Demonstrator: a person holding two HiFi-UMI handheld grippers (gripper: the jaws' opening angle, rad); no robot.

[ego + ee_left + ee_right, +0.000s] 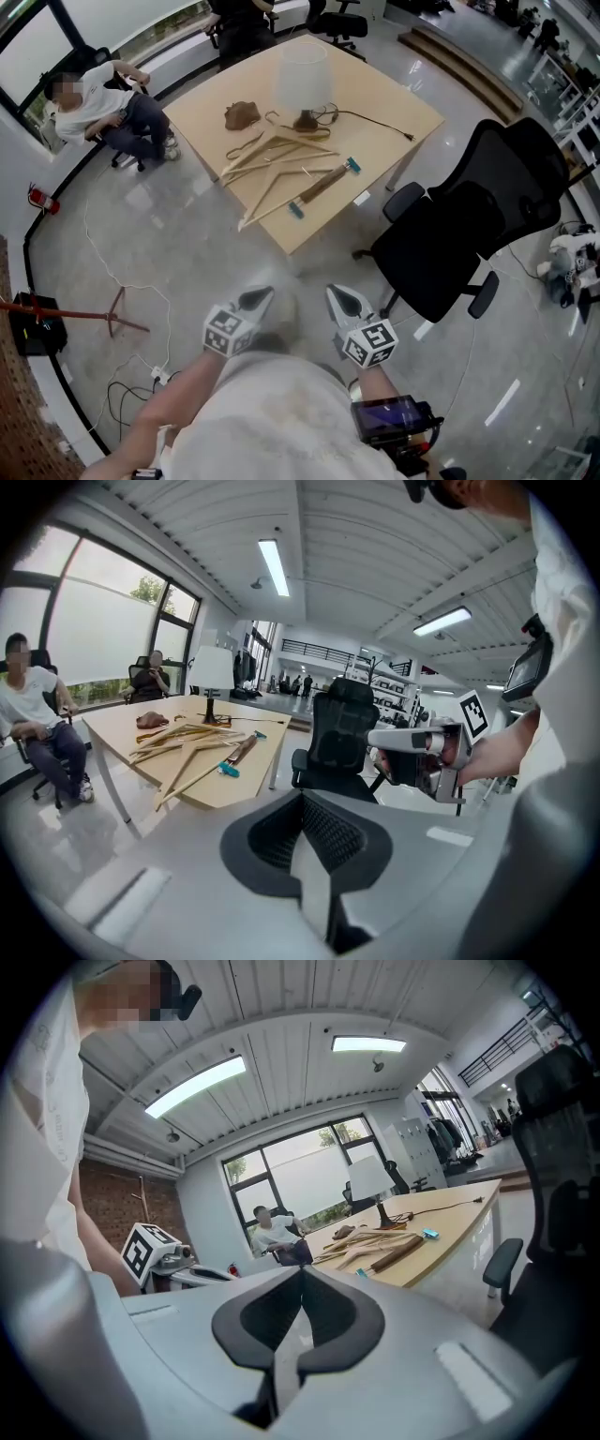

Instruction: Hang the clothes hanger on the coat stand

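Note:
Several wooden clothes hangers (277, 155) lie in a loose pile on the light wooden table (375, 89), also seen in the left gripper view (183, 738) and the right gripper view (370, 1239). The reddish-brown coat stand (114, 317) is on the floor at the far left, by the brick wall (142, 1199). My left gripper (258, 298) and right gripper (342, 295) are held side by side close to my body, well short of the table. Both have their jaws shut, with nothing between them (302, 794) (302, 1269).
A white-shaded lamp (302, 75), a brown lump (241, 114) and a brown tool with teal ends (323, 186) share the table. A black office chair (469, 225) stands at the table's right corner. A person sits at the back left (103, 108). Cables trail over the floor (141, 375).

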